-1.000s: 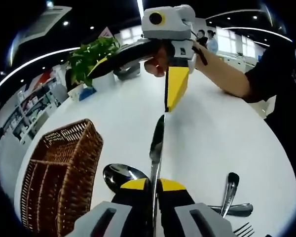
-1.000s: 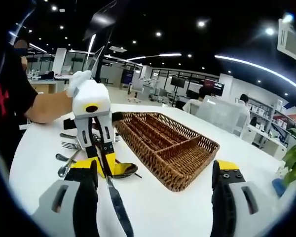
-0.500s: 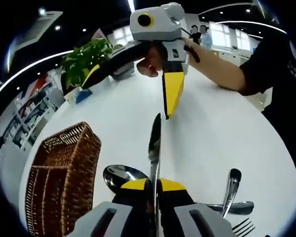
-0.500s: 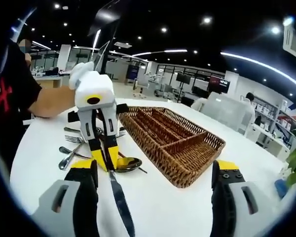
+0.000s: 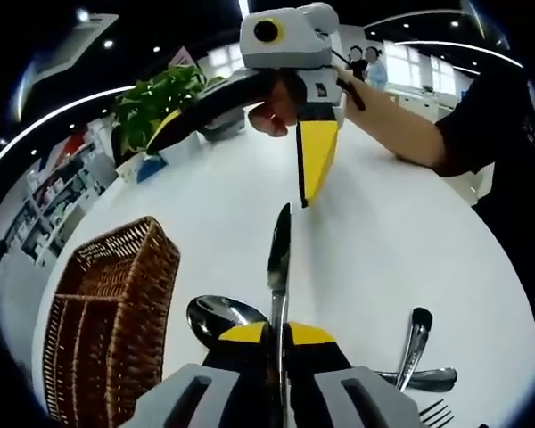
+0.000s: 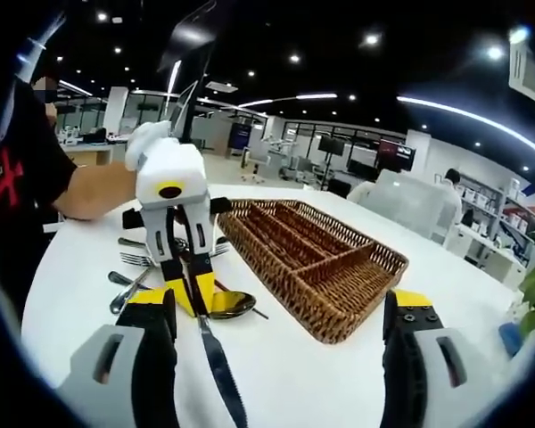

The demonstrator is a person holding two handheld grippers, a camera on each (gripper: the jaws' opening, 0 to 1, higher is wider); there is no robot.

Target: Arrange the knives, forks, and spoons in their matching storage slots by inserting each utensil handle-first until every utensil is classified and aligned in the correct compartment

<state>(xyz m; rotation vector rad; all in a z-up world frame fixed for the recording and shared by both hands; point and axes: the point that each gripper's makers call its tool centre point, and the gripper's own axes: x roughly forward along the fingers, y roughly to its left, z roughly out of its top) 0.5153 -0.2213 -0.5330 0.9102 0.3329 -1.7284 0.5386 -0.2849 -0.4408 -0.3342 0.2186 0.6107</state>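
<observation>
Two tools, left tool (image 5: pixel 276 334) pinching slim steel knife (image 5: pixel 278 259), right tool (image 6: pixel 281 312) spread wide, ribbed wicker basket (image 6: pixel 316 259) beside

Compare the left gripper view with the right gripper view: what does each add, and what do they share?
Left gripper view: the right gripper seen head-on, fingers wide apart, beyond the knife tip. Right gripper view: the left gripper head-on, shut on the knife, and the basket with its dividers seen from above. Both: knife, spoon, basket and loose cutlery on the white table.
</observation>
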